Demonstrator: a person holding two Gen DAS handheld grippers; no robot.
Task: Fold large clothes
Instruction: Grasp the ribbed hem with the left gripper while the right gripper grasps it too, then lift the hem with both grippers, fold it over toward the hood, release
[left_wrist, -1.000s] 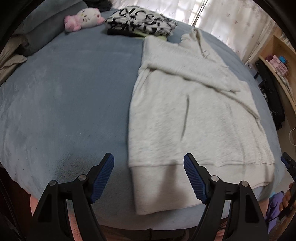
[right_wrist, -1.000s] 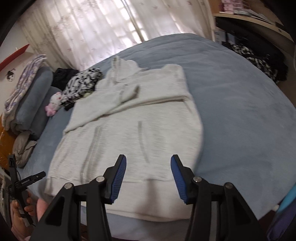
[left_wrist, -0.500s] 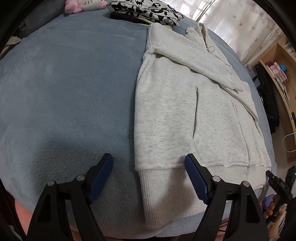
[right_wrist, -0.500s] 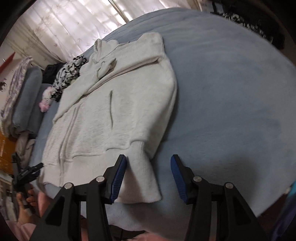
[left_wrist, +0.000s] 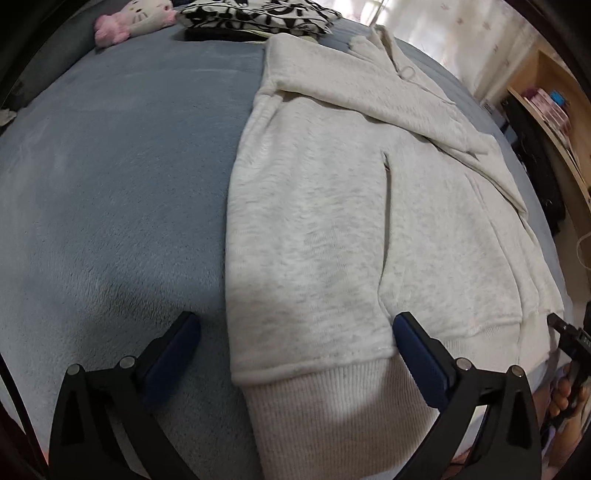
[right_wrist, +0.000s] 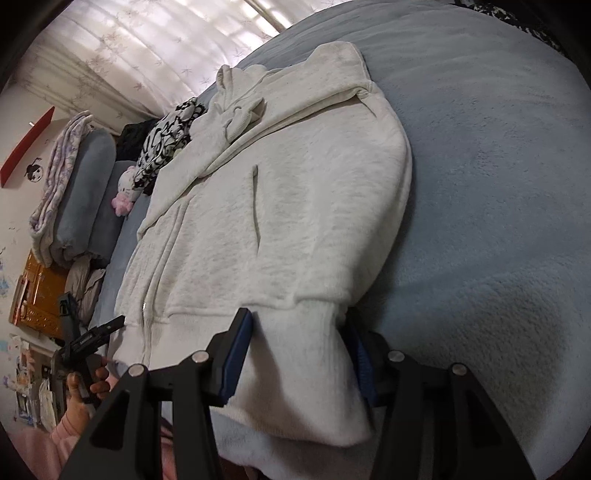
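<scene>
Hoodie (left_wrist: 332, 229) hem cut off by bottom edge; plush toy (left_wrist: 133, 18) cropped at top

A cream fleece hoodie (left_wrist: 332, 229) lies flat on a blue plush bed (left_wrist: 110, 184), its ribbed hem nearest the camera and its hood at the far end. One sleeve is folded across the chest. The left gripper (left_wrist: 295, 354) hovers at the hem's near left corner, jaws spread wide: one blue pad over the blanket just left of the hoodie, the other over the hem. Beyond the hoodie's hood end lie a black-and-white patterned garment (left_wrist: 255, 14) and a pink-and-white plush toy (left_wrist: 136, 20). A wooden shelf (left_wrist: 550, 110) stands right of the hoodie.
</scene>
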